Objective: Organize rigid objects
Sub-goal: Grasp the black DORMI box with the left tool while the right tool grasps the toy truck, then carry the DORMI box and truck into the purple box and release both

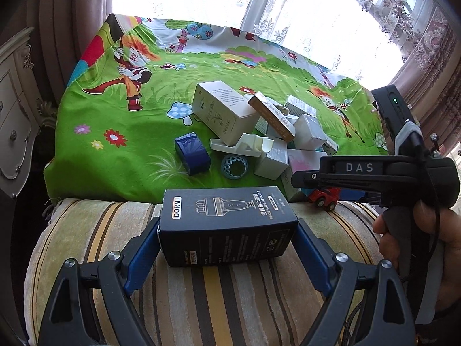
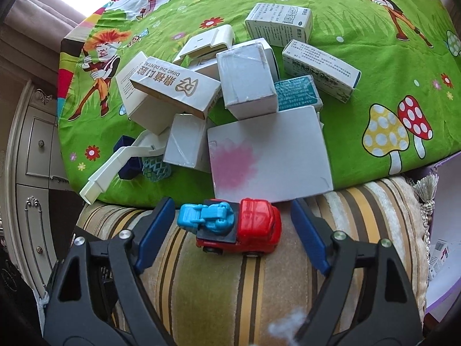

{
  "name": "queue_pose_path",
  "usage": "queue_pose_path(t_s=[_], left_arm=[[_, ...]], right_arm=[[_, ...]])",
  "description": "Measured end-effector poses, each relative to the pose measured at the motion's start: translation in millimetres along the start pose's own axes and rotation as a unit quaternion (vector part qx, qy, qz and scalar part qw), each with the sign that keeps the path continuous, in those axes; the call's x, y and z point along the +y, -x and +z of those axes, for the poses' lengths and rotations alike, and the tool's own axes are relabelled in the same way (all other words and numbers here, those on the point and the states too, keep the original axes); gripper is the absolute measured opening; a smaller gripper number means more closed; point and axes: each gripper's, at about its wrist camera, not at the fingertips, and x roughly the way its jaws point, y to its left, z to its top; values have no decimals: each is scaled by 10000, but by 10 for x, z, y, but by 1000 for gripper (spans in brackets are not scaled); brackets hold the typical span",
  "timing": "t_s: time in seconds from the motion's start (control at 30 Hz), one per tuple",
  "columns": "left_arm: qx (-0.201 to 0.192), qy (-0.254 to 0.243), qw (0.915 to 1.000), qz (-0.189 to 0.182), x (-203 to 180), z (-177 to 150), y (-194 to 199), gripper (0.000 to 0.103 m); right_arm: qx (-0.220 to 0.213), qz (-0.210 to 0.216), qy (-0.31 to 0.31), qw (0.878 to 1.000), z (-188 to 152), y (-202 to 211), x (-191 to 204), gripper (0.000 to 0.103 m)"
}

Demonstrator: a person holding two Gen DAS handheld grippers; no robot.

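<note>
Now | left hand-held gripper clamps "DORMI" box | right hand-held gripper spread around toy truck

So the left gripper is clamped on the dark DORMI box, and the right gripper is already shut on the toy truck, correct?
Not quite. The right gripper is open: the right wrist view shows its blue pads standing clear of both sides of the toy truck, which sits on the striped cushion. The left gripper does clamp the DORMI box.
</note>
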Motion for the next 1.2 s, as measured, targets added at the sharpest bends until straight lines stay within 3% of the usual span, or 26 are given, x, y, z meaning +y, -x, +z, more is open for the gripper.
queue_pose_path(t_s=[0.03, 0.3, 0.77, 1.2], left_arm=[[-4, 5, 10000, -8, 1, -5, 2, 89], [-27, -11, 10000, -39, -1, -21, 20, 89], [-33, -342, 9994, -44, -264, -80, 67, 89], [-127, -1034, 9921, -704, -945, -133, 97, 89]], right_arm=[[20, -17, 31, 10000, -10, -7, 2, 71], [-186, -81, 275, 9994, -110, 92, 19, 71], [-1142, -256, 594, 9914, -479, 650, -183, 71], [-1783, -616, 318, 9815, -832, 1114, -892, 71]])
